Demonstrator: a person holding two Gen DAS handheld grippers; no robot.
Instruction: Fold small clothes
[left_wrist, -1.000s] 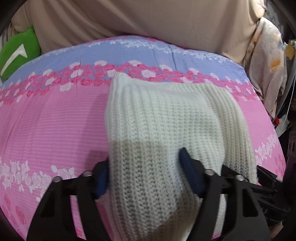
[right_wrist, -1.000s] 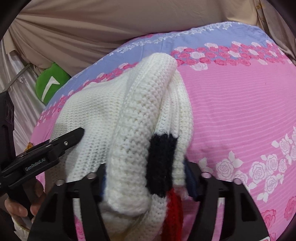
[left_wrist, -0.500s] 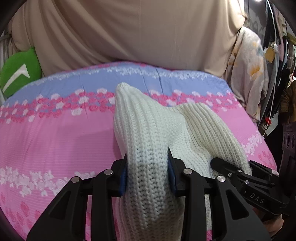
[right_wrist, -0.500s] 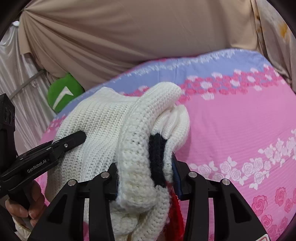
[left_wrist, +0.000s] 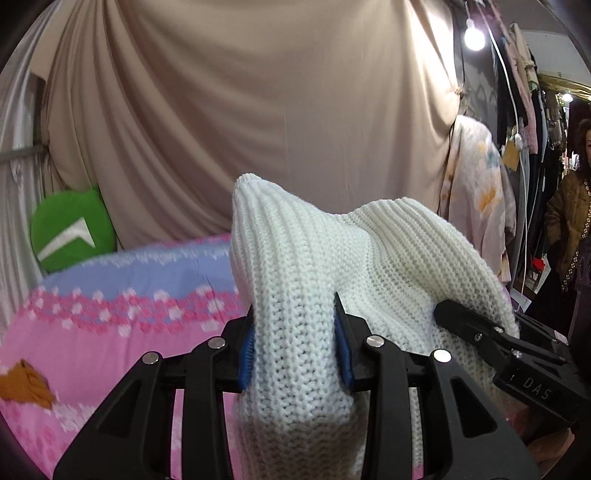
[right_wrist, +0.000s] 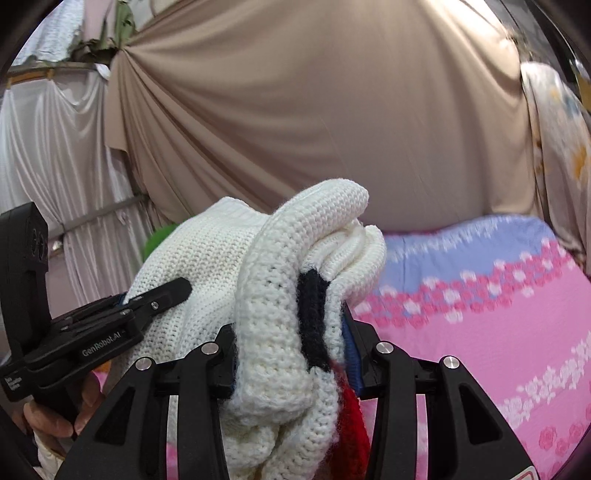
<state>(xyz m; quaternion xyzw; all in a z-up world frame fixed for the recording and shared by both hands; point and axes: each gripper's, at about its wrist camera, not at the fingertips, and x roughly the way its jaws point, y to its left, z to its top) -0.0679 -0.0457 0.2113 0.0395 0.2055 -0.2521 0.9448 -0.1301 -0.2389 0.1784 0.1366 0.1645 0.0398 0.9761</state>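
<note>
Both grippers, the left gripper (left_wrist: 295, 347) and right gripper (right_wrist: 290, 354), are clenching the white sweater (left_wrist: 369, 258) tighter than before, lifting it off the pink bedspread (right_wrist: 480, 332) toward twelve o'clock.

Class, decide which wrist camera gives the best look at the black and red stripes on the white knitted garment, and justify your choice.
The right wrist view: the black stripe and red stripe lie between that gripper's fingers on the white knitted garment. The left wrist view shows only plain white knit, no stripes.

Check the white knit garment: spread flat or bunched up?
Bunched: the white knit garment is pinched in folds by the left gripper and right gripper.
</note>
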